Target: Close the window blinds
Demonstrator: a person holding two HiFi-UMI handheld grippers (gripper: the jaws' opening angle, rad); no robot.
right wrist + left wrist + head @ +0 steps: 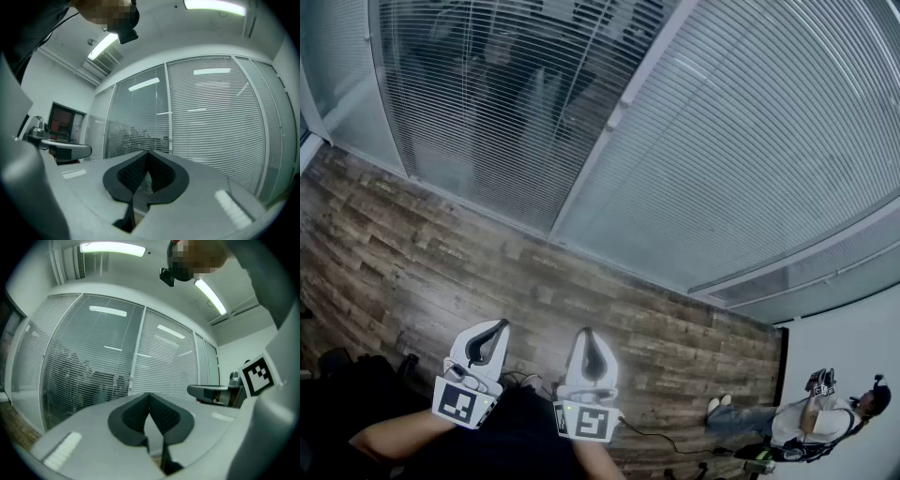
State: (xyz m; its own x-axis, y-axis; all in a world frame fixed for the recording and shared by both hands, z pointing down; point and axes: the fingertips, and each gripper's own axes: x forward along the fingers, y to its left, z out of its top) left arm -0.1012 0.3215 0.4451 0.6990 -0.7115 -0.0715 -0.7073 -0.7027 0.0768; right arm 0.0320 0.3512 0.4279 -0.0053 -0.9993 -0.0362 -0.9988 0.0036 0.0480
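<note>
Nearest, the person holds two grippers side by side and level. The left gripper has its fingers pressed together at the tips with nothing between them. The right gripper is pinched shut and empty too. Each carries one marker cube, so two cubes in all.

Beyond them runs a wood floor, dark and streaky. Off to the far right of it, against a white wall, is one other person.

Farther on stands the glass wall, with two wide panes straight ahead. The left blind has its slats tilted enough that dark shapes show through. The right blind looks pale and shut. Both hang well apart from the grippers. Overhead, two ceiling lights glow.
</note>
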